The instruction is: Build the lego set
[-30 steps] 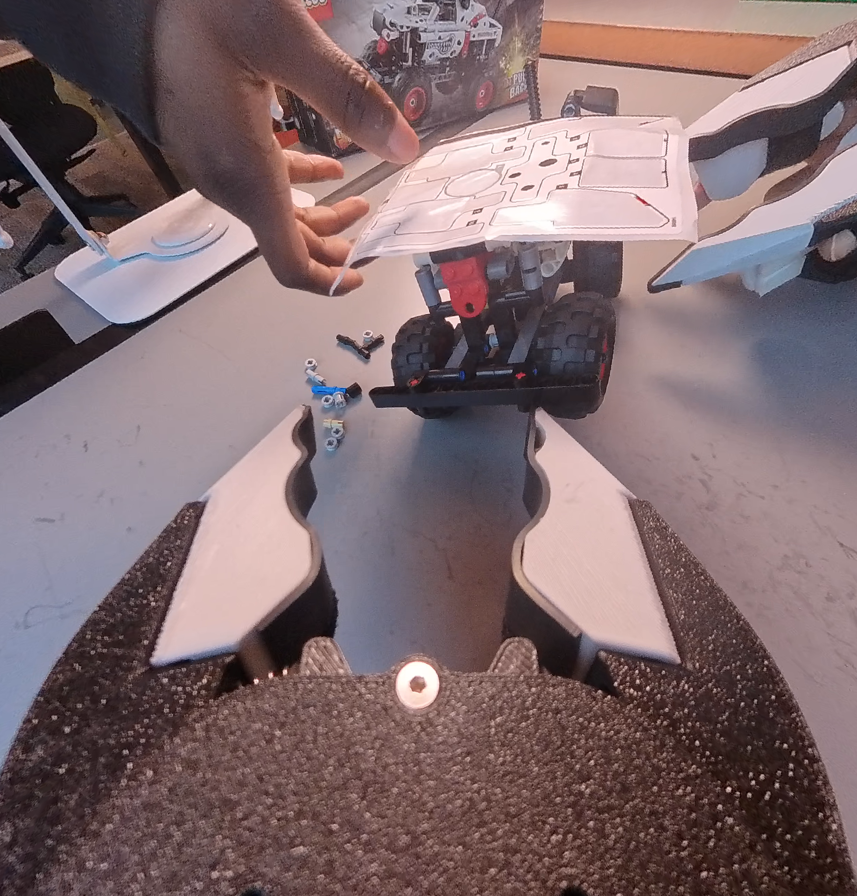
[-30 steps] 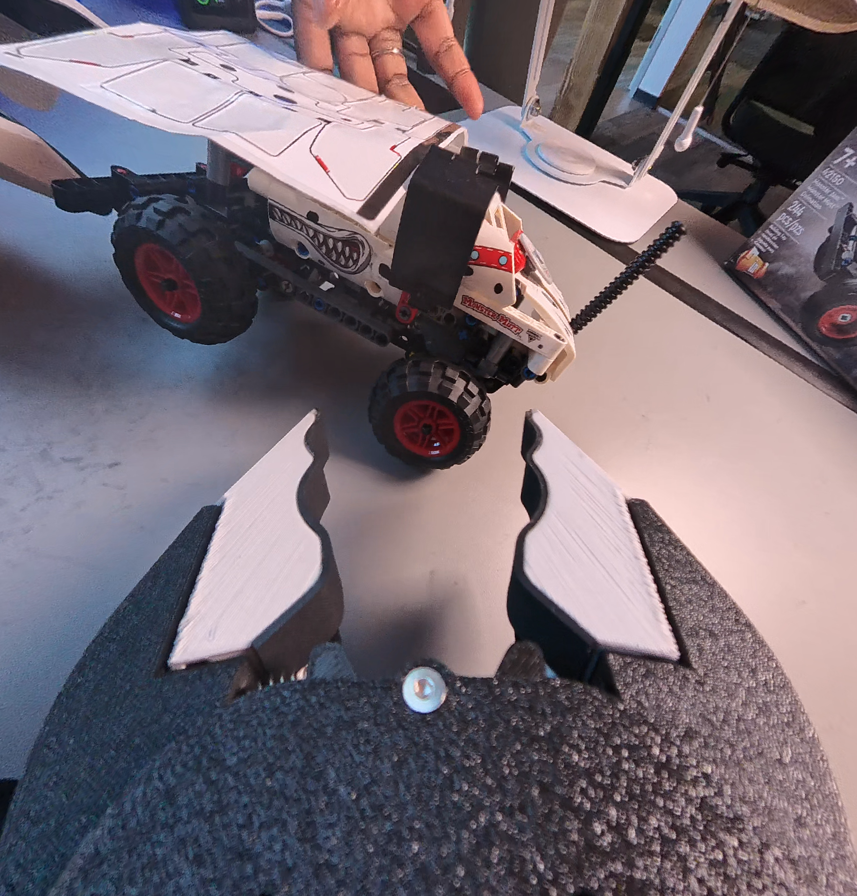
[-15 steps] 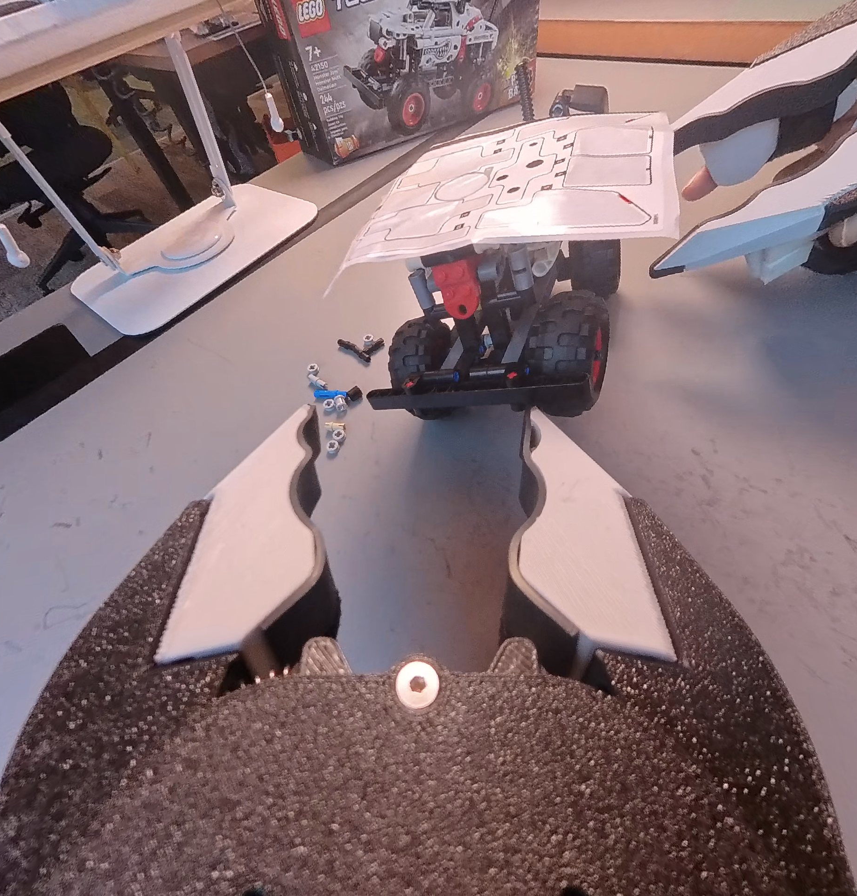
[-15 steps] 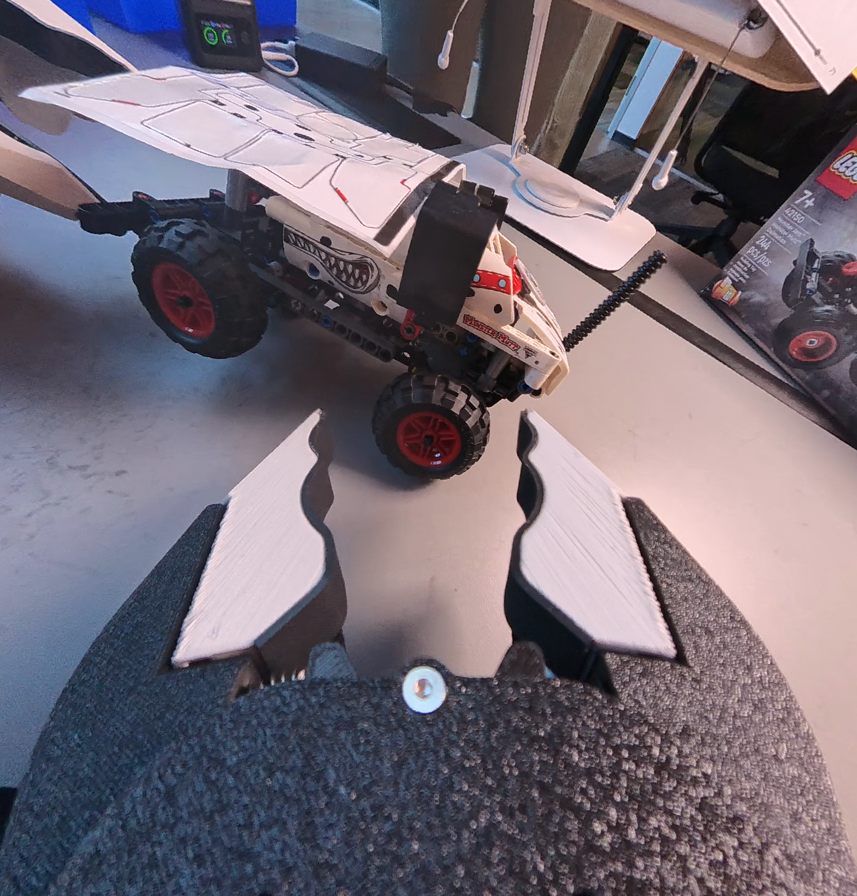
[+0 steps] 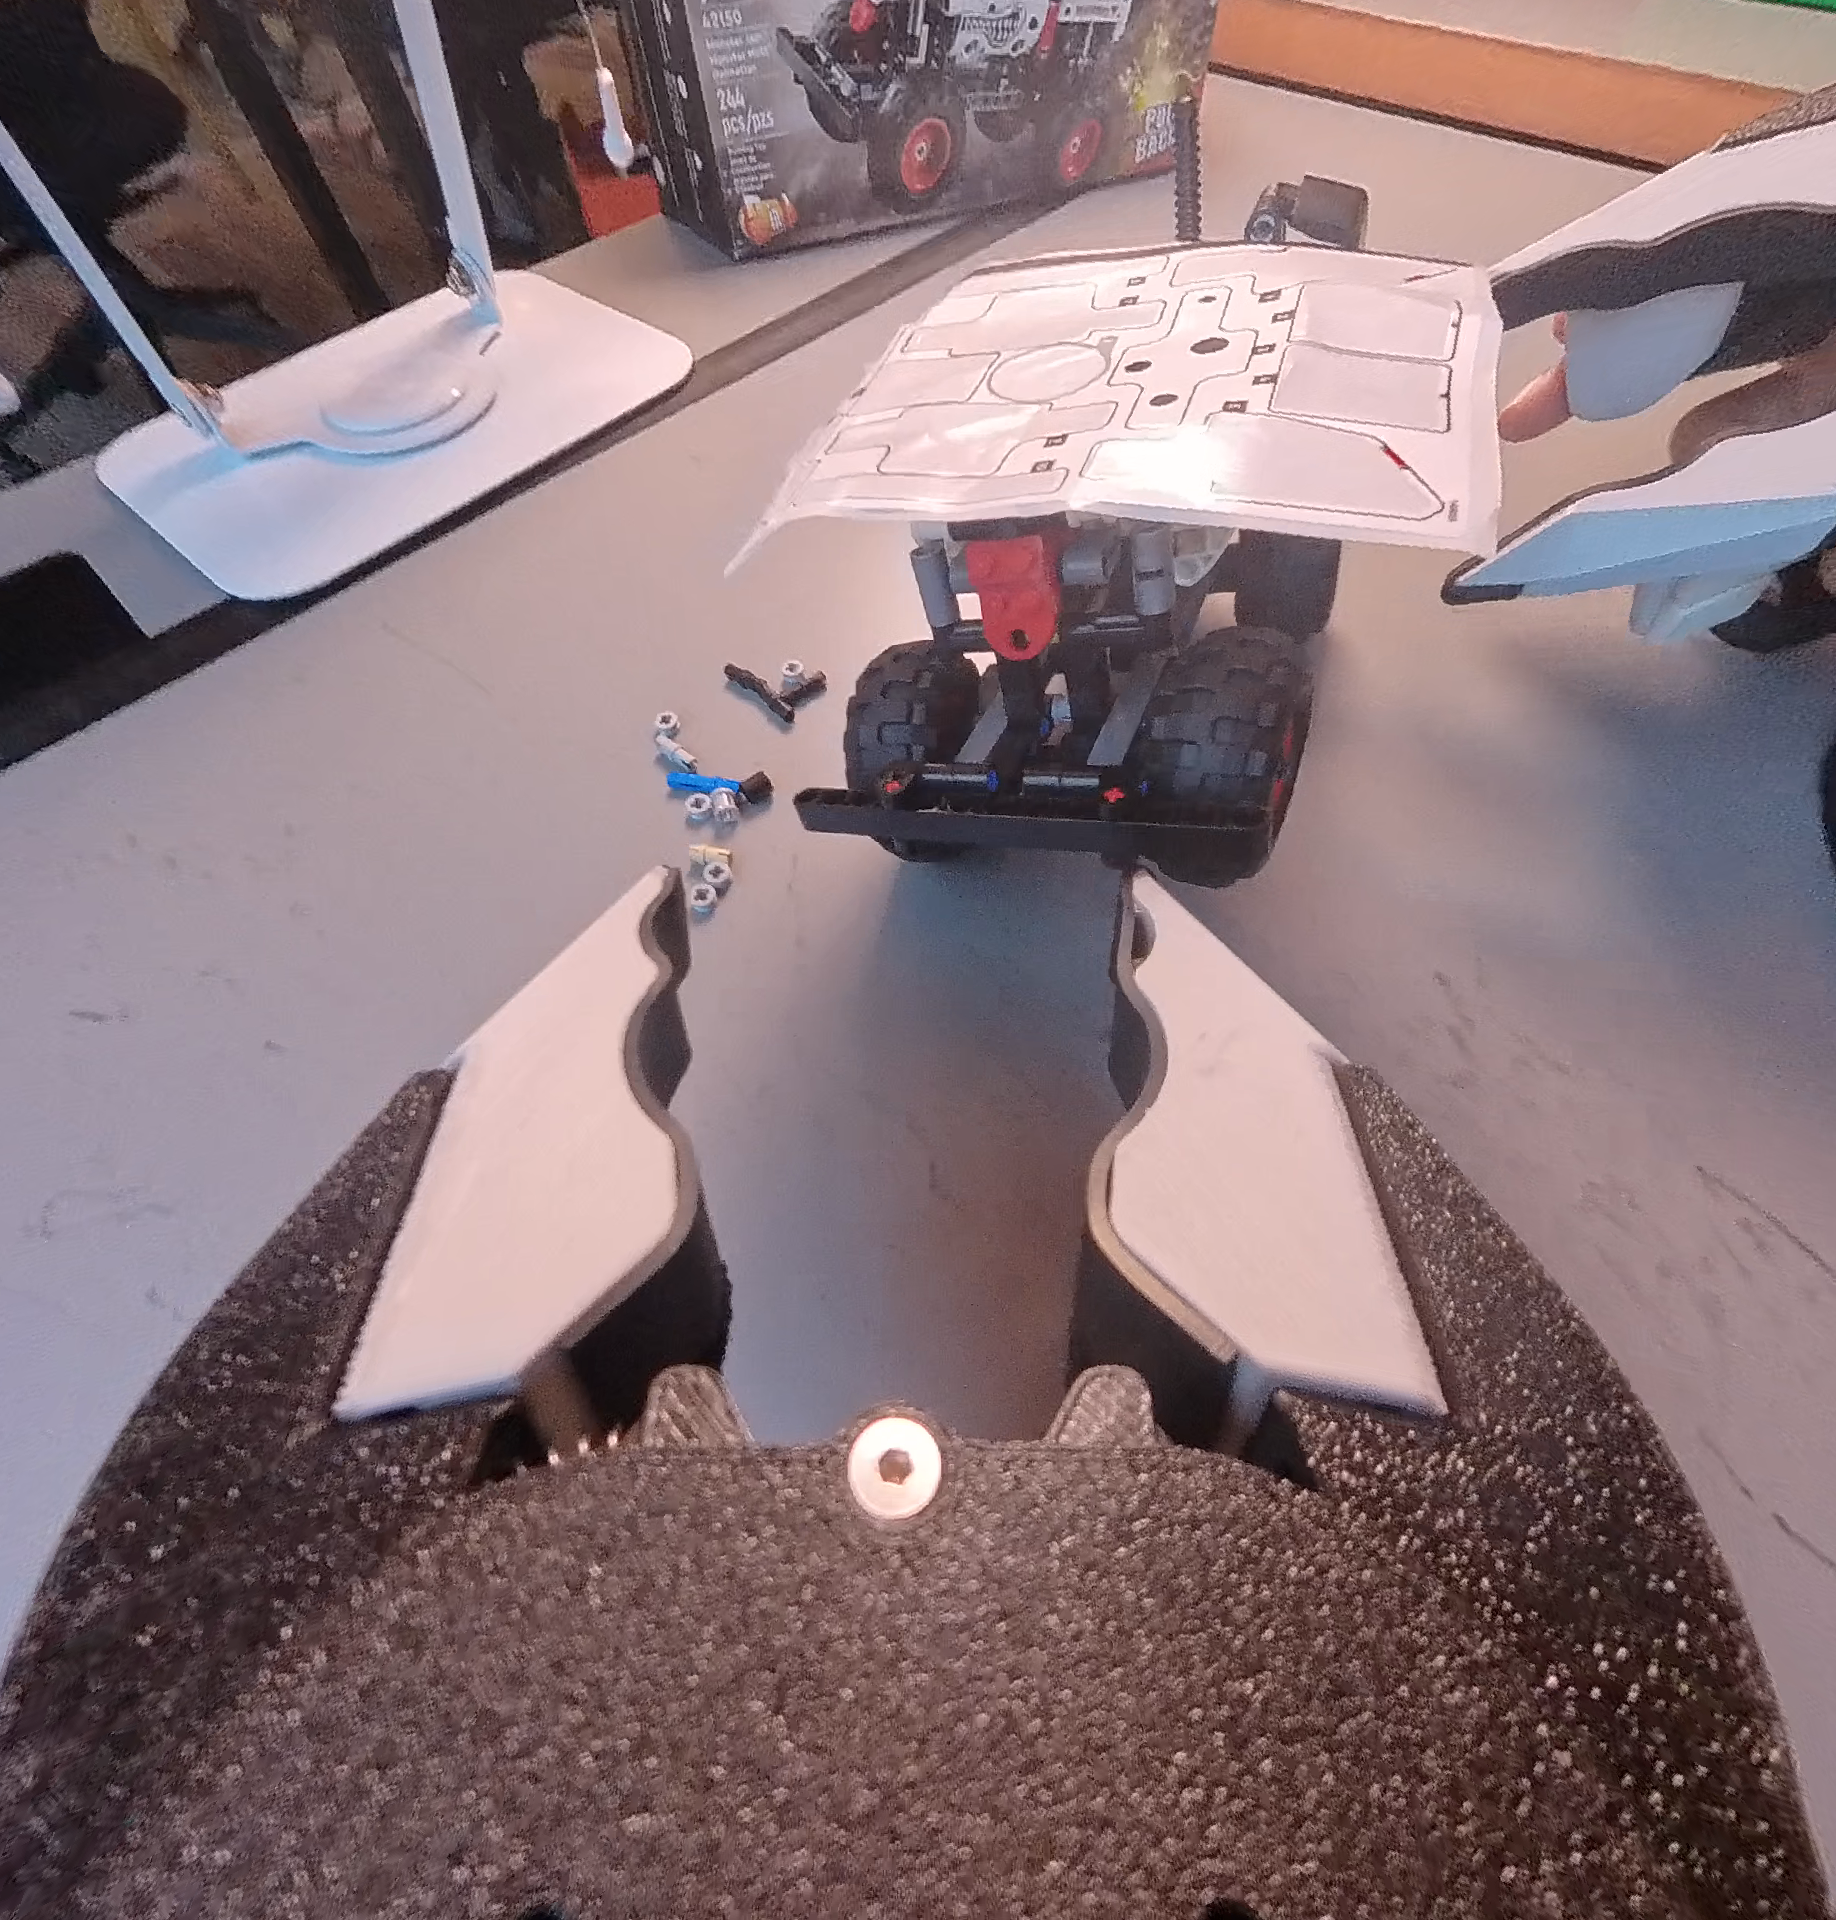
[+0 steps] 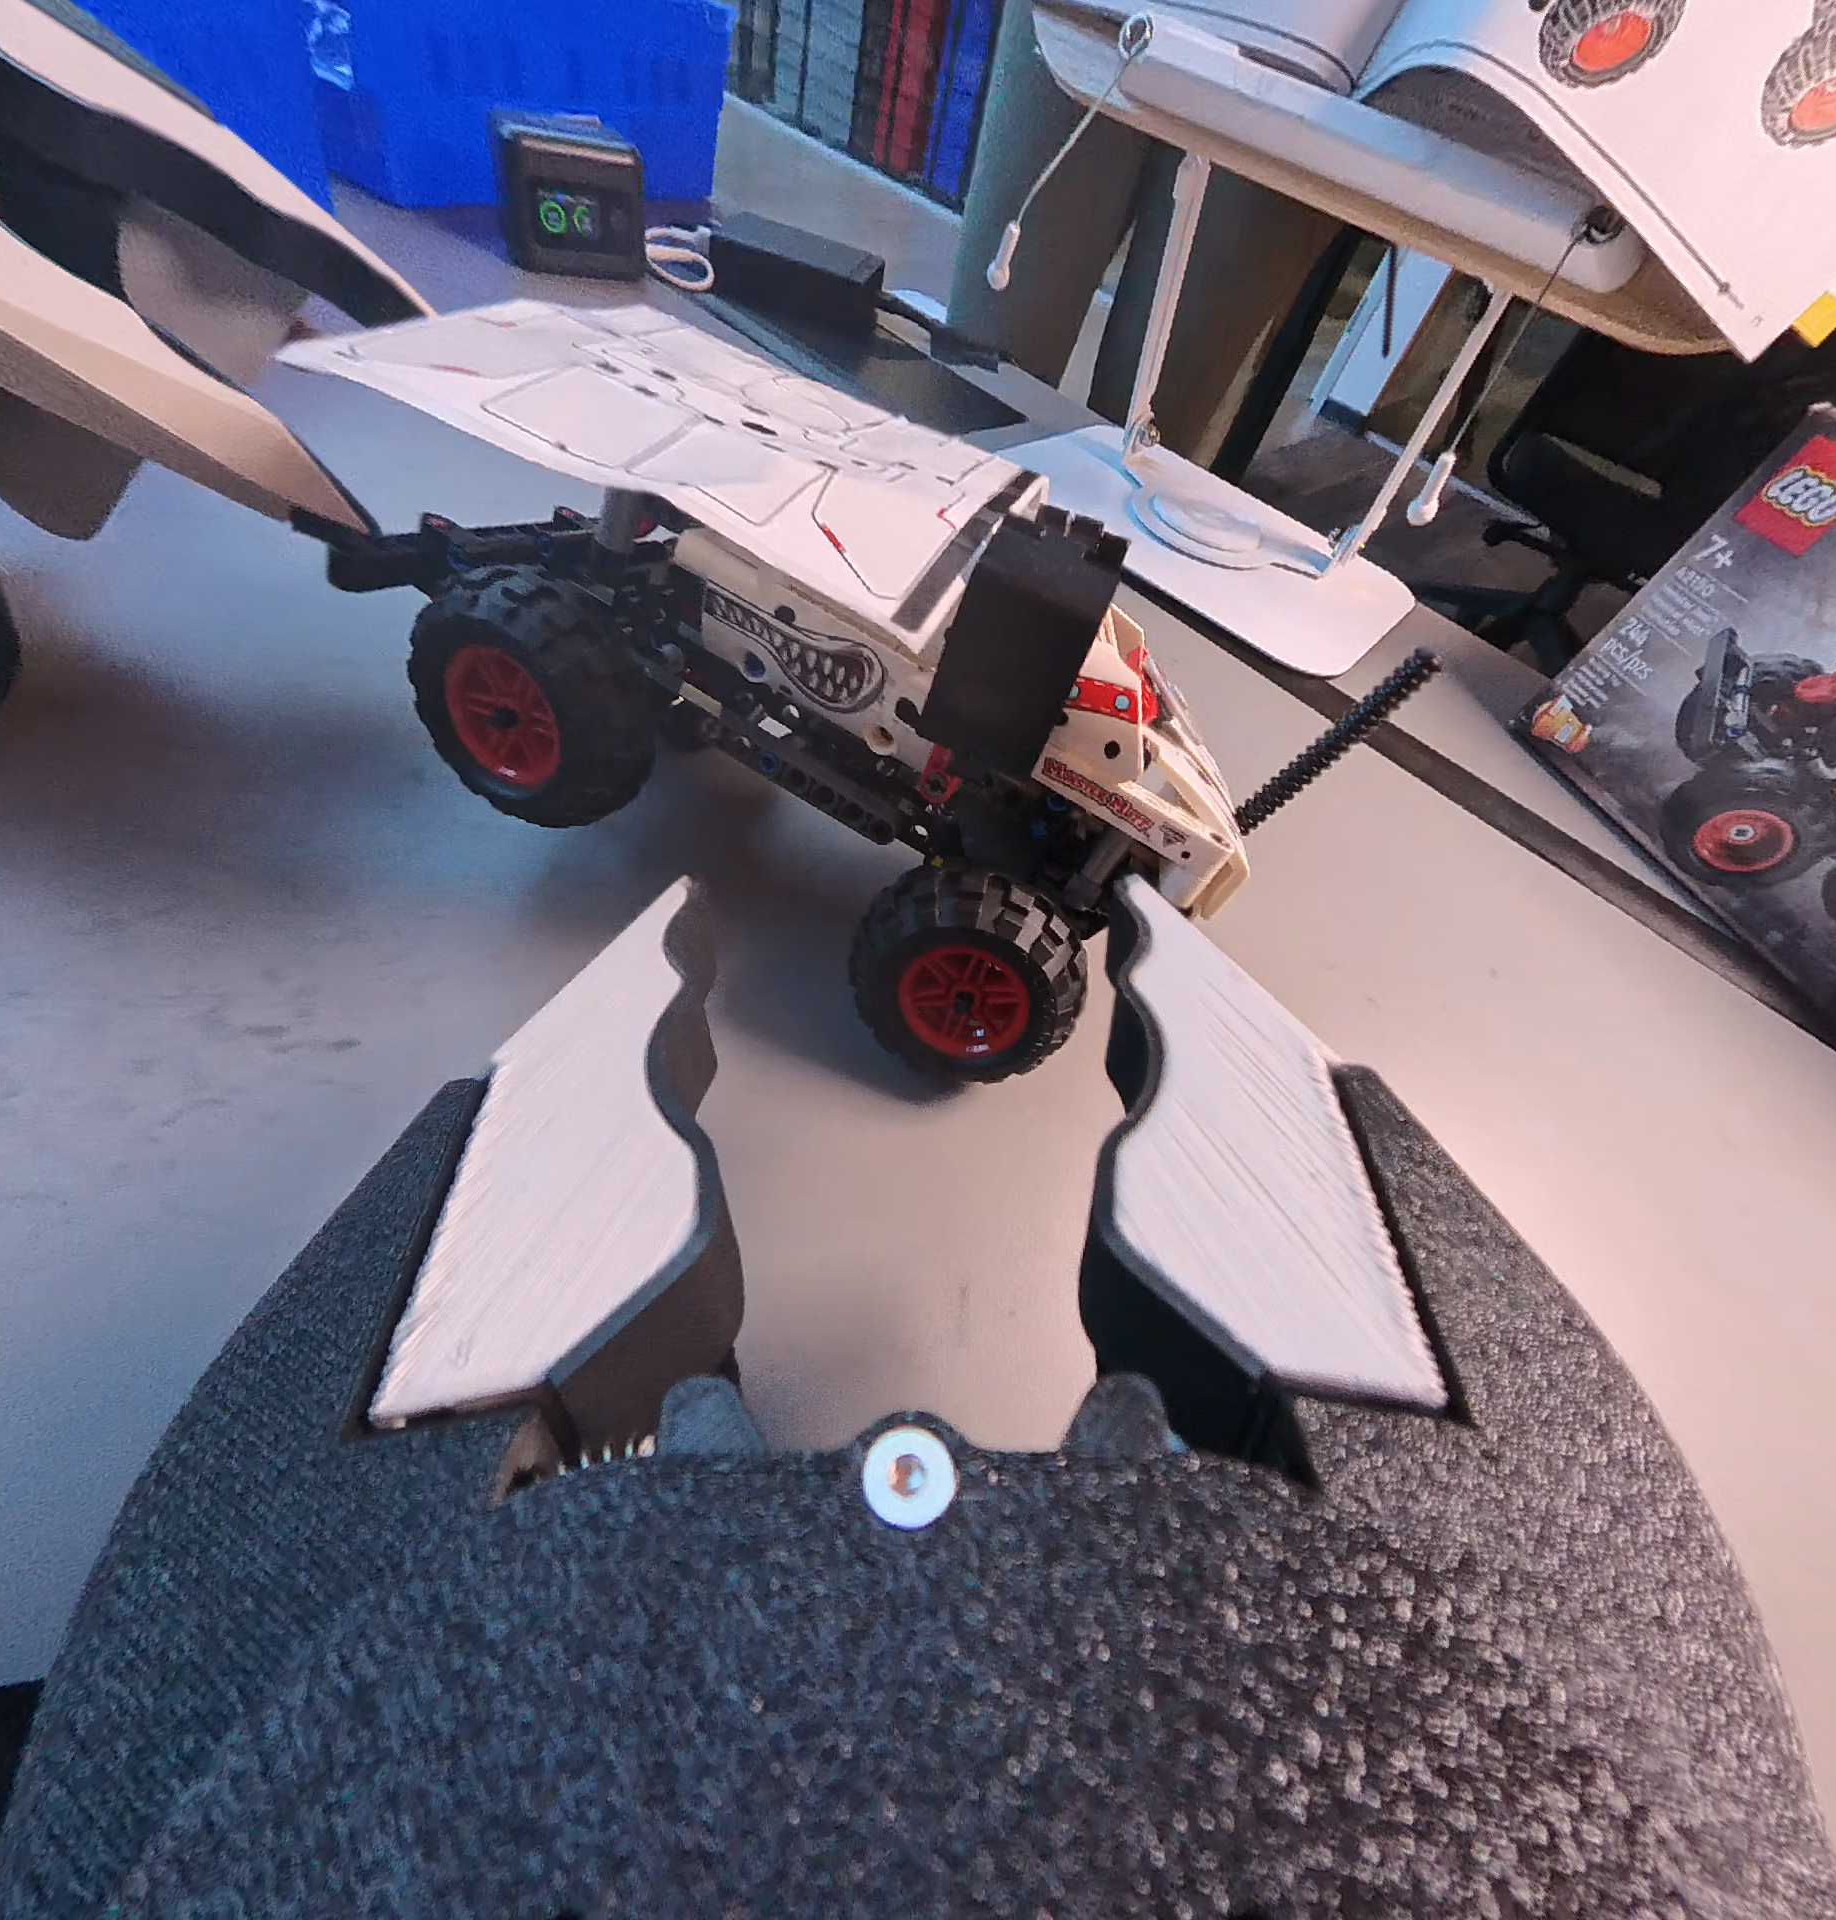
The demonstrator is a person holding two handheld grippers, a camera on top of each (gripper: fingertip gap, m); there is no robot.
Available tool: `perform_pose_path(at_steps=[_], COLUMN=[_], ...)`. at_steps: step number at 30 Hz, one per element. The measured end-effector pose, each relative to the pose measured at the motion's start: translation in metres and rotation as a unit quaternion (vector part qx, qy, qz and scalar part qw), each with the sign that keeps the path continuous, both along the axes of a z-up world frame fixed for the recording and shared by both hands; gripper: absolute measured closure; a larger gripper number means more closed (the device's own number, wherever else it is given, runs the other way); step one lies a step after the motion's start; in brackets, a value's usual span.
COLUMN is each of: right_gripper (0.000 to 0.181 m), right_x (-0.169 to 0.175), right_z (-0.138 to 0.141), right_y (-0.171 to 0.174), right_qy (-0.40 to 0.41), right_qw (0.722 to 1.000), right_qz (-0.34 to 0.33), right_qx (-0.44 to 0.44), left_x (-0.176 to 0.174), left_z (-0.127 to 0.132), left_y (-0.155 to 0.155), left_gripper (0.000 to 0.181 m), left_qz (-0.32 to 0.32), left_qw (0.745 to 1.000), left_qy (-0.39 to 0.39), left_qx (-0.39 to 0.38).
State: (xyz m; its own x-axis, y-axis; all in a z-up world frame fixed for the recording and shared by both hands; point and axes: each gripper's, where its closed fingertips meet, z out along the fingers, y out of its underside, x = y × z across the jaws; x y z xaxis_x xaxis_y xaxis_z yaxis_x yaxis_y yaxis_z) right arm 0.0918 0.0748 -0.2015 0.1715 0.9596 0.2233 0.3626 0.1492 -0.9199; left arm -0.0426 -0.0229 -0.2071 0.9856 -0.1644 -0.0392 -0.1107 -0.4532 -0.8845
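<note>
Working left to right, we count about ten loose pins and bushes (image 5: 714,774) scattered on the table (image 5: 270,935), just left of the one monster truck (image 6: 810,707), which stands on four tyres with a single sticker sheet (image 5: 1153,395) resting on its roof. Our left gripper (image 5: 898,914) sits behind the rear bumper, jaws spread and empty; our right gripper (image 6: 909,920) faces the front wheel, likewise spread and empty. We judge the sheet should be lifted off by its edge first, gently, so the truck doesn't roll.
</note>
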Motion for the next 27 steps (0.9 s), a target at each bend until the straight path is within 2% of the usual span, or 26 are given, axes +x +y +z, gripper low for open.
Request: perform_pose_path(at_steps=[12,16,21,27], right_gripper=[0.106,0.108,0.117,0.123], right_x=[-0.002,-0.003,-0.010,-0.033], right_z=[0.033,0.035,0.038,0.048], right_y=[-0.030,-0.032,-0.034,-0.043], right_qy=[0.041,0.038,0.004,-0.043], right_qw=[0.998,0.997,0.989,0.959], right_qz=[0.032,0.035,0.047,0.070], right_qx=[0.034,0.053,0.142,0.270], left_x=[0.009,0.010,0.014,0.017], left_z=[0.013,0.018,0.008,0.004], left_y=[-0.013,-0.014,-0.011,-0.011], left_gripper=[0.096,0.096,0.097,0.099], left_qz=[0.008,0.015,0.011,0.008], left_qw=[1.000,0.999,0.999,0.999], left_qy=[0.000,0.010,0.014,0.035], left_qx=[0.029,0.046,0.030,0.023])
